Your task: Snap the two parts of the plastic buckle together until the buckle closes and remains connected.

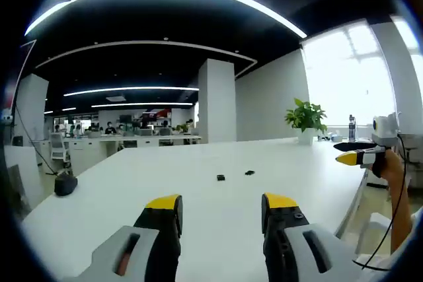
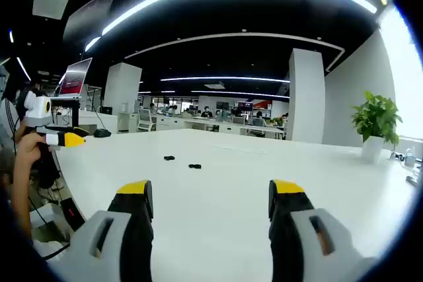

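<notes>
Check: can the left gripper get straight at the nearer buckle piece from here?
Probably yes. The left gripper is open, and the bare white table lies between it and the nearer buckle piece. The other buckle piece sits apart, to one side.

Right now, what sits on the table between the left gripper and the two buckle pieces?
Nothing: in the left gripper view, bare white table runs from the left gripper to the two buckle pieces.
</notes>
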